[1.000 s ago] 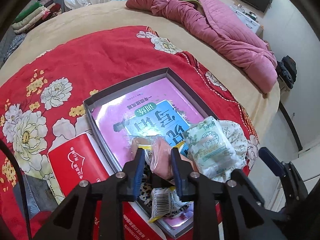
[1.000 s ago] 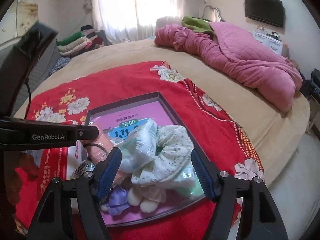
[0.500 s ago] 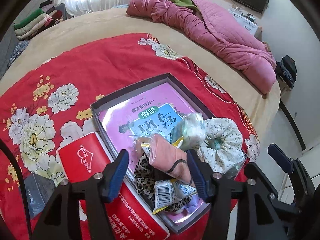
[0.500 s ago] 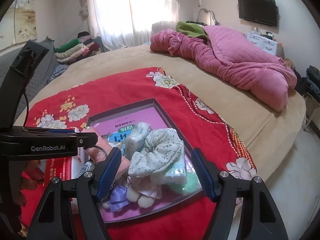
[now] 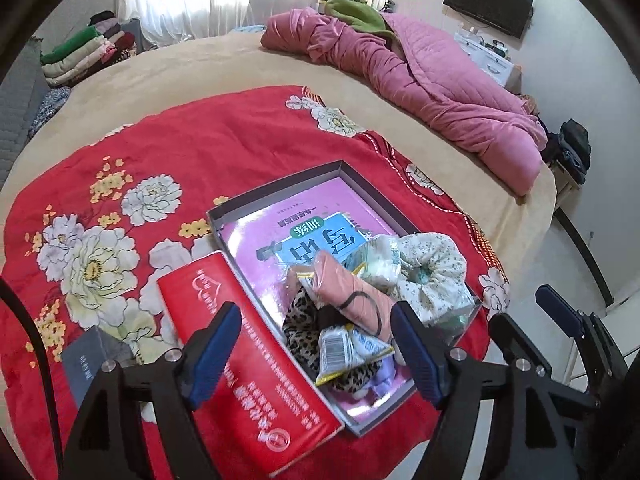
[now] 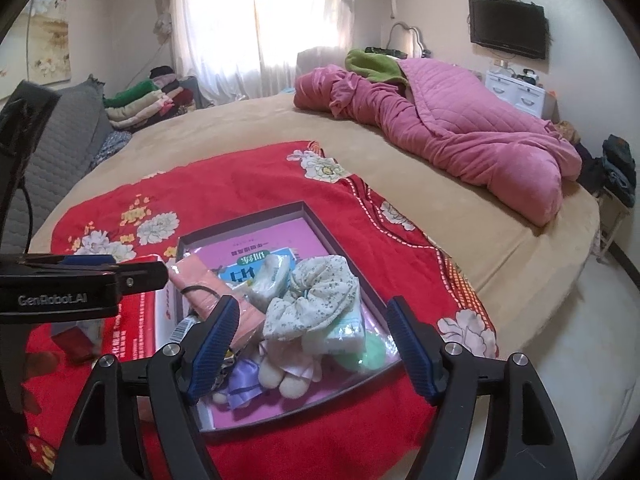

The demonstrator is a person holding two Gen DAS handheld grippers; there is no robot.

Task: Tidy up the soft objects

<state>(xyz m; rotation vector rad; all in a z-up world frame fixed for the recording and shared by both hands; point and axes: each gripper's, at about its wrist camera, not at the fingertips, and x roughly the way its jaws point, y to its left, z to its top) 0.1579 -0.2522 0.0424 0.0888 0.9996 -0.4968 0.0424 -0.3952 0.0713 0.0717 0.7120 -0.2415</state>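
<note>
A grey tray (image 5: 276, 184) (image 6: 316, 216) with a pink book as its floor lies on the red floral blanket. A pile of soft things fills its near end: a pink cloth roll (image 5: 352, 292) (image 6: 208, 284) with a black band, a floral scrunchie (image 5: 436, 268) (image 6: 320, 296), a tissue pack (image 6: 272, 276), a leopard scrunchie (image 5: 304, 320), a small packet (image 5: 344, 348). My left gripper (image 5: 316, 344) hovers above the pile, jaws opening, nothing held. My right gripper (image 6: 312, 344) also hovers over the pile, jaws widening, pads clear of everything.
A red box (image 5: 248, 368) (image 6: 132, 332) lies against the tray's left side, a dark grey box (image 5: 92, 360) beyond it. A pink quilt (image 6: 460, 132) is bunched at the far right of the tan bed. Folded clothes (image 6: 144, 104) are stacked far left. The bed edge drops off at right.
My left gripper has let go of the pink cloth roll, which now rests on the pile, and has opened wide and pulled back upward. My right gripper has also risen a little.
</note>
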